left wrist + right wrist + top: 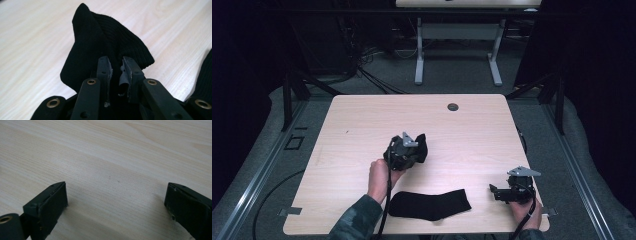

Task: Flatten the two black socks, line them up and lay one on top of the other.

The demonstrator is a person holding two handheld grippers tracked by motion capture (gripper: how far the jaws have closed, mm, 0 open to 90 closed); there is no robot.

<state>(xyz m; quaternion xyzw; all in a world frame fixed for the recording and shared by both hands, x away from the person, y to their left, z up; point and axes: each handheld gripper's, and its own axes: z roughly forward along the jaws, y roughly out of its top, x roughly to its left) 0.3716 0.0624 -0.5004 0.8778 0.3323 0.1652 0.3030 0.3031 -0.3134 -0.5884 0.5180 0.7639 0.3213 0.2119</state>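
In the high view my left gripper (418, 149) sits near the middle of the wooden table (362, 120), shut on a bunched black sock (422, 145). Seen from the left gripper view, the narrow jaws pinch the ribbed fabric of that sock (100, 37), which stands up in a peak ahead of the gripper (116, 62). A second black sock (429, 204) lies flat near the front edge, and its edge (206, 75) reaches the right side of the left gripper view. Over bare wood at the front right corner, my right gripper (493, 192) is open, its jaws wide apart (116, 192) with nothing between them.
A round cable hole (453, 107) is set near the table's far edge. Beyond the table stands another desk on white legs (419, 60), with cables on the grey floor. Dark curtains close both sides.
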